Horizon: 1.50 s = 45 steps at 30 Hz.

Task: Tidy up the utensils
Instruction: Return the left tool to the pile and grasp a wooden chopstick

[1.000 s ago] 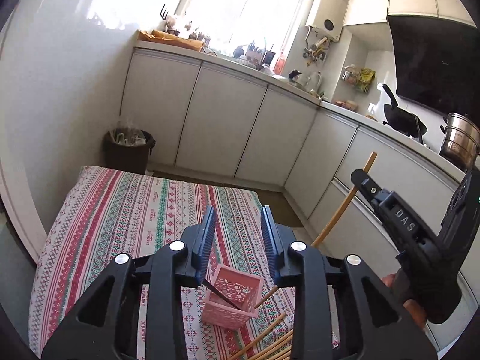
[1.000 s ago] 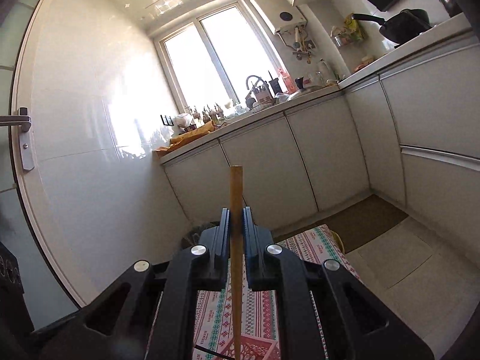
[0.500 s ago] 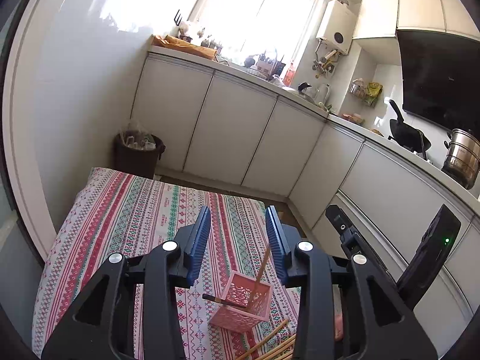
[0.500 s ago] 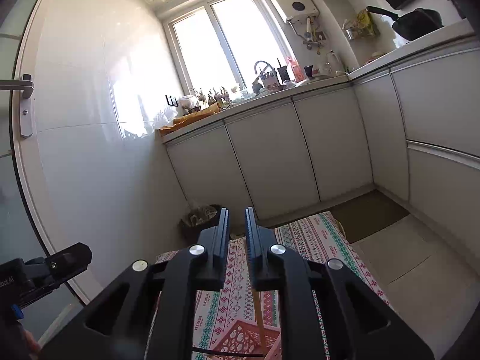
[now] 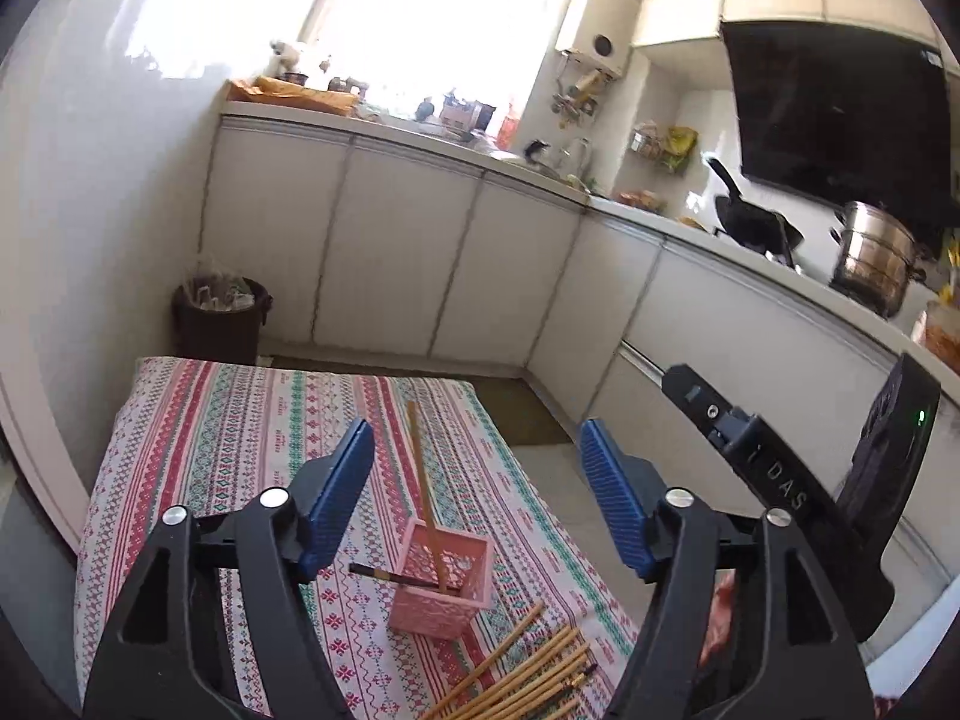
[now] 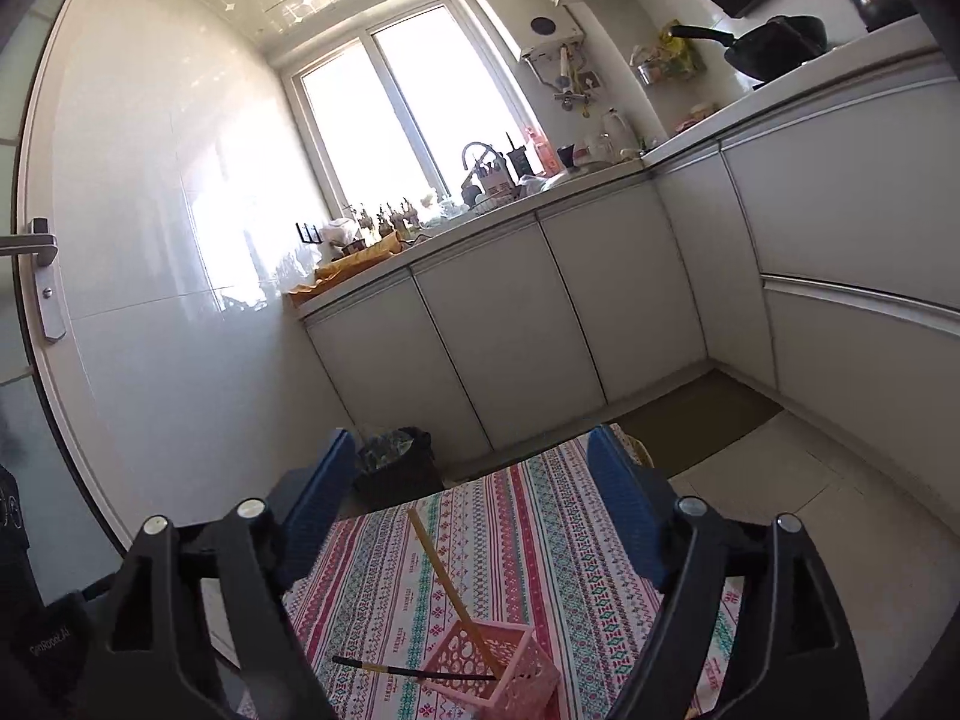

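A pink perforated basket [image 5: 441, 585] stands on the striped tablecloth [image 5: 210, 420]. A wooden chopstick [image 5: 423, 492] leans upright in it and a dark chopstick [image 5: 384, 575] lies across its rim. Several wooden chopsticks [image 5: 528, 678] lie loose on the cloth in front of the basket. My left gripper [image 5: 477, 480] is open and empty above the basket. My right gripper [image 6: 468, 492] is open and empty, also above the basket [image 6: 498, 669], with the wooden chopstick [image 6: 441, 576] standing free between its fingers. The right gripper's body [image 5: 780, 498] shows at the right of the left wrist view.
White kitchen cabinets [image 5: 390, 264] run along the back and right. A dark waste bin [image 5: 219, 318] stands on the floor beyond the table's far left corner. A pan [image 5: 750, 219] and steel pot [image 5: 873, 255] sit on the counter at right.
My right gripper lowered the wooden chopstick into the basket, then opened and let it go. My left gripper opened wider.
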Each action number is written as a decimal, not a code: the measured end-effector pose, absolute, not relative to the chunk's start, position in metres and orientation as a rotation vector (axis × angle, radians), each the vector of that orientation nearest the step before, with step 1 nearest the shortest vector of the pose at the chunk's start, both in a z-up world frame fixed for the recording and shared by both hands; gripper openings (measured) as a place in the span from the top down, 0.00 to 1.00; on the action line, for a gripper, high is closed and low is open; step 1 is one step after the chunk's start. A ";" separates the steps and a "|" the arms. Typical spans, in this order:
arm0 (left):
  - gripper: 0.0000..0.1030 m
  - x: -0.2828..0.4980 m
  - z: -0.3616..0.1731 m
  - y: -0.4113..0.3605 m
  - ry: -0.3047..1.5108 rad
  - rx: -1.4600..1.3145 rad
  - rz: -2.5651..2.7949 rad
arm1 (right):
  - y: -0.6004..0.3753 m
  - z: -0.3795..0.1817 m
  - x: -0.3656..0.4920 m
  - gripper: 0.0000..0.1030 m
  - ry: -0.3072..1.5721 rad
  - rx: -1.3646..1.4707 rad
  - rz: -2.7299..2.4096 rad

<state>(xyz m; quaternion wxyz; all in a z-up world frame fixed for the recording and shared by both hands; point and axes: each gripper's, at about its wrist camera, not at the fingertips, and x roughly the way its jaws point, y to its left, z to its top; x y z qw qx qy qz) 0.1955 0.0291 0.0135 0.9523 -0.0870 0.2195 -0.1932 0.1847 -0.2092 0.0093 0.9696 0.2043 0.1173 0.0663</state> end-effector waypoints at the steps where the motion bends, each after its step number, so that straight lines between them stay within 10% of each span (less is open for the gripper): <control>1: 0.29 0.193 0.011 0.021 0.460 -0.136 -0.423 | -0.216 0.009 0.180 0.17 0.256 0.414 0.124; 7: 0.08 0.179 -0.028 -0.030 0.618 0.115 -0.630 | -0.265 -0.019 0.161 0.10 0.461 0.510 0.062; 20: 0.07 0.158 -0.190 -0.103 1.103 0.479 -0.848 | -0.337 -0.087 0.167 0.10 0.813 0.741 -0.013; 35: 0.07 0.193 -0.217 -0.145 1.332 0.649 -1.000 | -0.360 -0.094 0.168 0.10 0.872 0.857 0.032; 42: 0.52 0.217 -0.226 -0.178 1.400 0.689 -1.022 | -0.370 -0.098 0.165 0.10 0.883 0.872 0.020; 45: 0.55 0.227 -0.235 -0.184 1.420 0.716 -0.990 | -0.373 -0.097 0.164 0.10 0.882 0.875 0.017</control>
